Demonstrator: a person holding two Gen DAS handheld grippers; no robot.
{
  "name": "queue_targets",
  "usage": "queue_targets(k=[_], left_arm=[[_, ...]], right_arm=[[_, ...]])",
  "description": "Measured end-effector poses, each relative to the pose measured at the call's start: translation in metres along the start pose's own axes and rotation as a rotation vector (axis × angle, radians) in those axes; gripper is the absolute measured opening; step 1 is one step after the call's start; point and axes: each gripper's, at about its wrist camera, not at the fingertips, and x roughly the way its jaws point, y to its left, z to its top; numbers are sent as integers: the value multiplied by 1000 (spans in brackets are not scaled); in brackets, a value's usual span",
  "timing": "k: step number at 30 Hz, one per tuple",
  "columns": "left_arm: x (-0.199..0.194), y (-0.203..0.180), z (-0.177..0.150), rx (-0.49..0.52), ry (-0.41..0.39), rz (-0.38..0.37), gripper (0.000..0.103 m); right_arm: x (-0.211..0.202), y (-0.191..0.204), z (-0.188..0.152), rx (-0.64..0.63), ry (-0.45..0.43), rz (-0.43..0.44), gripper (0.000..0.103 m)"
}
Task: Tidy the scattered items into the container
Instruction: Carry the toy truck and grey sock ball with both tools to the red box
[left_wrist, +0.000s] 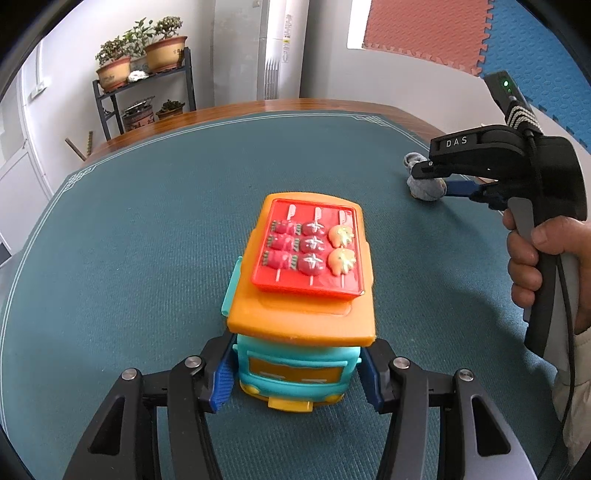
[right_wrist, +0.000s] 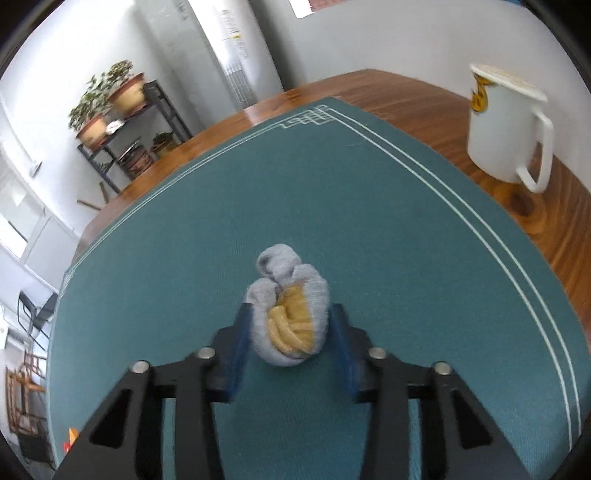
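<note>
Bracketing toy truck (left_wrist: 299, 317) with left gripper (left_wrist: 295, 376), fingers apart; straddling sock ball (right_wrist: 290, 314) (truck's 2 o'clock) with right gripper (right_wrist: 291, 350), unclamped, readying lifts.

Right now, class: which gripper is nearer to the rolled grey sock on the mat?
Right. The right gripper straddles the rolled grey sock, one finger on each side. The left gripper brackets the toy truck, well apart from the sock.
</note>
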Motion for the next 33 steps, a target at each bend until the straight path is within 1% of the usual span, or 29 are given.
queue_targets(k=[2,5,10,12,14,19,20,22,29,32,33], left_arm=[[0,-1,-1,-2,-1,0,56],[-1,-5,-2,-10,-3,-2,56],[-4,-4,-3,-25,-14,-17,55],[-8,-4,-4,-27,-26,-22,55],[-13,-8,-5,-11,-46,-15,54],[-19,-15,-6,10,-55,-23,54],[-20,-17,-6,12,-55,-25,54],[-23,-19,-5,15,-59,-30,54],[-40,-38,2,17,-85,-67,54],[-48,-53,4,24,-95,-87,54],[-52,-60,5,31,-99,-95,54]], right_arm=[[-5,0,-5,-10,-2,3,41],[-20,-7,-13,11,-11,42,40],[-73,-24,-42,16,-89,87,40],[-95,-35,-55,19,-124,88,40],[-122,-50,-70,23,-169,69,40],[-194,-106,-107,85,-296,-44,40],[-208,-121,-112,106,-320,-74,40],[-239,-154,-127,155,-373,-163,40],[-289,-233,-163,275,-398,-357,40],[-309,-267,-178,325,-405,-437,40],[-310,-274,-181,330,-397,-444,40]])
